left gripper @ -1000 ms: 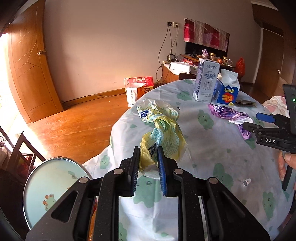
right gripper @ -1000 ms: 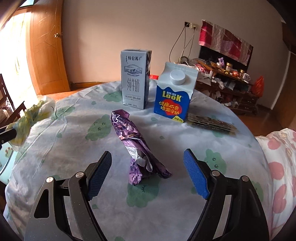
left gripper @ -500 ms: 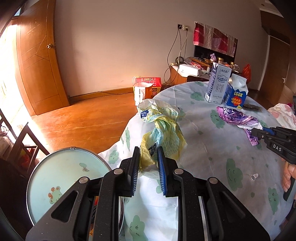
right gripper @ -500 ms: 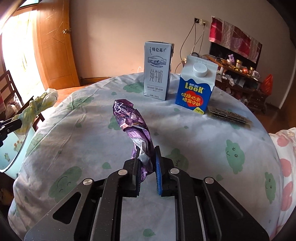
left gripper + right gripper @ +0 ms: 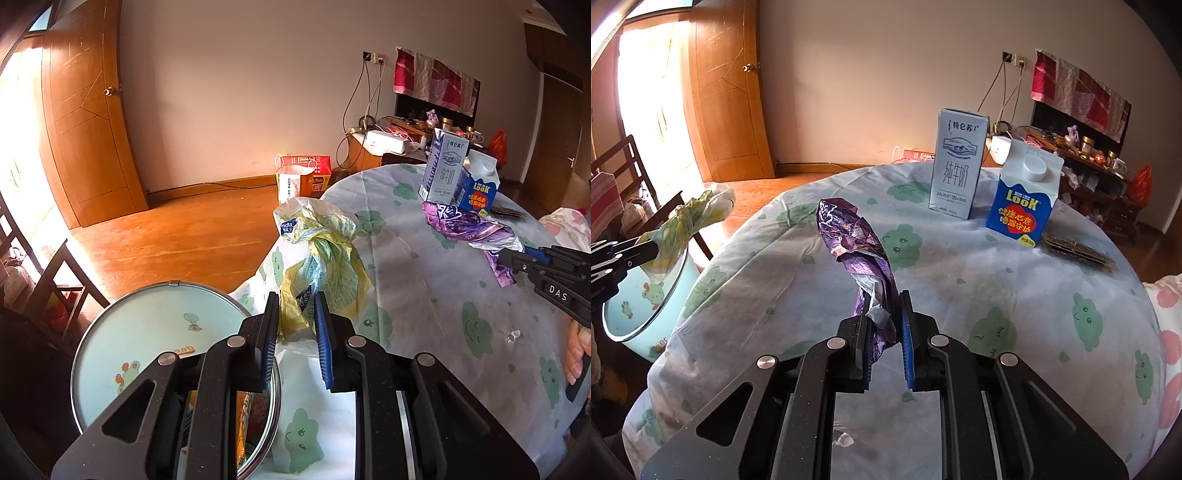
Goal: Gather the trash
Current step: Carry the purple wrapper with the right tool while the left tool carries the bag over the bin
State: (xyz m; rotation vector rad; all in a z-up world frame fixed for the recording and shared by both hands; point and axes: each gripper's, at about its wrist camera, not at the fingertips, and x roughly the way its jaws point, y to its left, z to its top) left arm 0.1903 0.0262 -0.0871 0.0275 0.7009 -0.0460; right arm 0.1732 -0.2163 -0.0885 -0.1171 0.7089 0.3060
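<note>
My left gripper point(image 5: 295, 306) is shut on a crumpled yellow plastic bag point(image 5: 321, 254) and holds it beside the table edge, above the rim of a light blue trash bin point(image 5: 147, 332). My right gripper point(image 5: 884, 306) is shut on a crumpled purple wrapper point(image 5: 849, 236) and holds it up over the table. The wrapper also shows in the left wrist view point(image 5: 469, 225), and the bag point(image 5: 694, 218) and bin point(image 5: 646, 306) show at the left of the right wrist view.
A round table with a cloud-print cloth point(image 5: 997, 277) carries a grey-white milk carton point(image 5: 956, 166), a blue Look carton point(image 5: 1023, 195) and a flat dark packet point(image 5: 1075, 251). A small scrap point(image 5: 844, 439) lies near me. A wooden chair point(image 5: 55, 280) stands left of the bin.
My right gripper closed on the purple wrapper and lifted it off the table. My left gripper carried the yellow bag left, off the table toward the bin.
</note>
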